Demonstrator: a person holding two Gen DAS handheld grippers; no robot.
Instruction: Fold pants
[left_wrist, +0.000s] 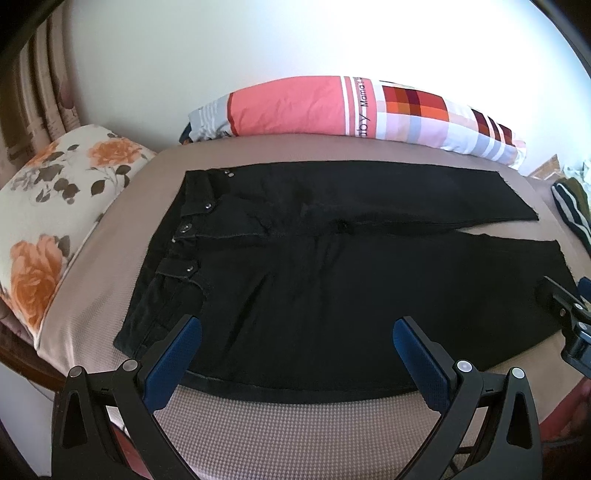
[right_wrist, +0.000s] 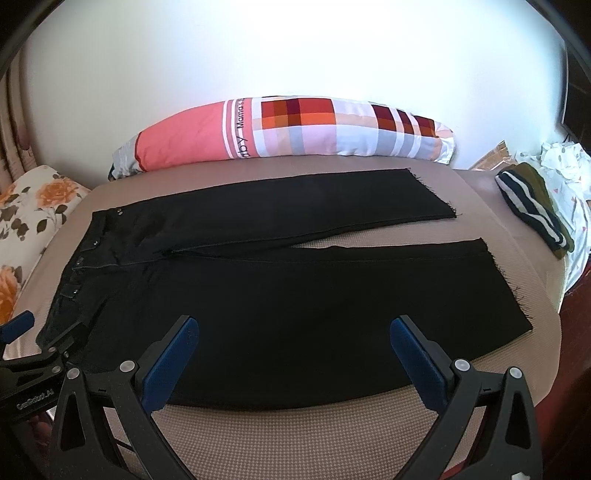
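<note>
Now both grippers, left gripper (left_wrist: 297, 341) and right gripper (right_wrist: 294, 341), hover splayed above pants (right_wrist: 277, 295).

Two wrist fisheyes, both low over the near bed edge, facing 12 o'clock toward the wall.

Left cam sits nearer the waistband end, pants (left_wrist: 332, 266) filling mid frame; right gripper (left_wrist: 565, 310) shows at 3 o'clock. Right cam sits toward the hems, left gripper (right_wrist: 33, 343) at 9 o'clock. Both share pants (right_wrist: 295, 280), long pillow (left_wrist: 351, 110) & floral pillow (left_wrist: 55, 206).
</note>
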